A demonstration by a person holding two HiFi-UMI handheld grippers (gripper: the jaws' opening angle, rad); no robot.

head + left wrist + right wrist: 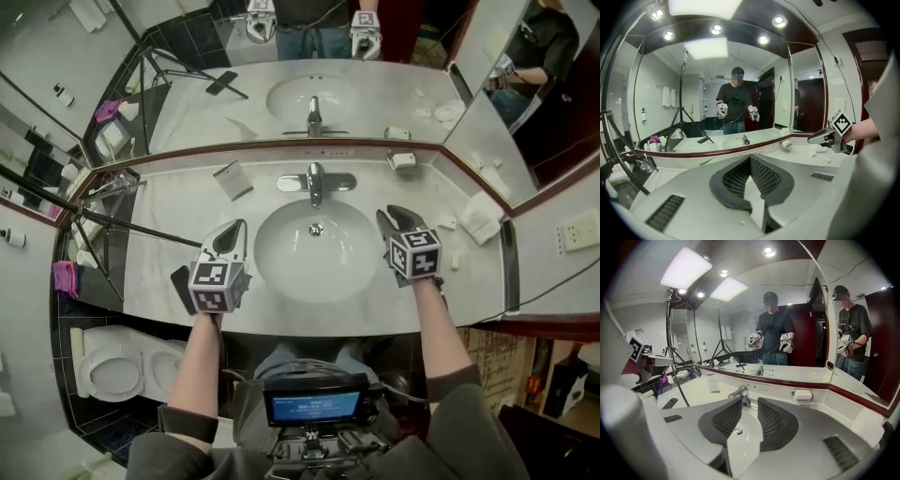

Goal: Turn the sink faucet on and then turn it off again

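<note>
The left tongs (230, 239) are closed, pad against pad with nothing between them. They are held over the tabletop (150, 272) at the left edge of the sink (281, 267). In the left gripper view the shut pads hide the sink. The right tongs (398, 220) stand open and empty by the sink's right rim. In the right gripper view the drain (738, 431) lies in their gap.

The faucet (316, 180) stands beyond both tongs at the back of the sink. The right tongs' left pad cuts off its base, and I cannot tell whether water runs.

A card (232, 178) sits beyond the left tongs and a soap dish (403, 160) beyond the right. A printed strip (328, 152) runs below the mirror (394, 94). The writing on both card and strip is too small to read.
</note>
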